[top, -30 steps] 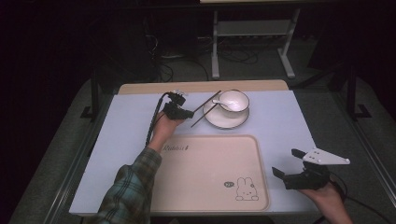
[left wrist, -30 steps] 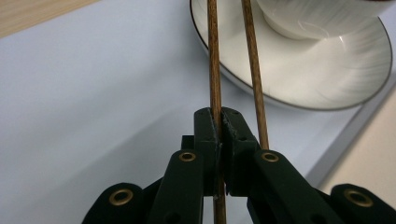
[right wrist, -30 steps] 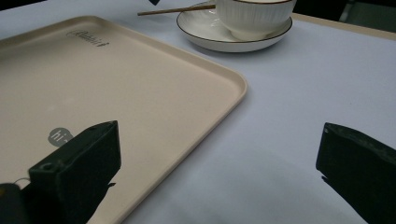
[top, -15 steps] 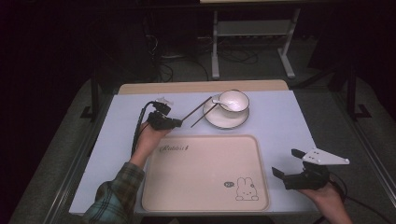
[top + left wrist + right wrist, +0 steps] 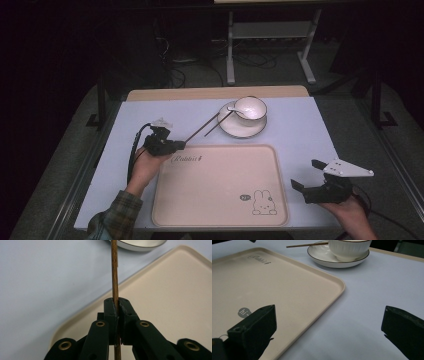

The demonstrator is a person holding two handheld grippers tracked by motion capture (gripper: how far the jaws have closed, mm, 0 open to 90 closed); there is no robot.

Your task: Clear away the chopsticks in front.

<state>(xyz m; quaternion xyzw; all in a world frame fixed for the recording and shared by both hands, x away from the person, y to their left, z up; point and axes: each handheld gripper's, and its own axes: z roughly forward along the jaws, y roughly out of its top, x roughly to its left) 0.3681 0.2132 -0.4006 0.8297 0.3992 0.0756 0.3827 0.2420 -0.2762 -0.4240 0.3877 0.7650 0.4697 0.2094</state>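
My left gripper is at the tray's far left corner, shut on a brown chopstick. In the left gripper view the chopstick runs straight up out of the closed jaws toward the plate rim. A second chopstick lies with its far end on the white plate. On that plate stands a white bowl with a spoon in it. My right gripper is open and holds nothing, just off the right edge of the beige tray.
The beige tray carries a rabbit print and nothing else. The right gripper view shows the plate, the bowl and a chopstick beyond the tray. A metal rack stands behind the table.
My left gripper has drawn back toward the near left with one chopstick in it, away from the plate. The right gripper has stayed where it was.
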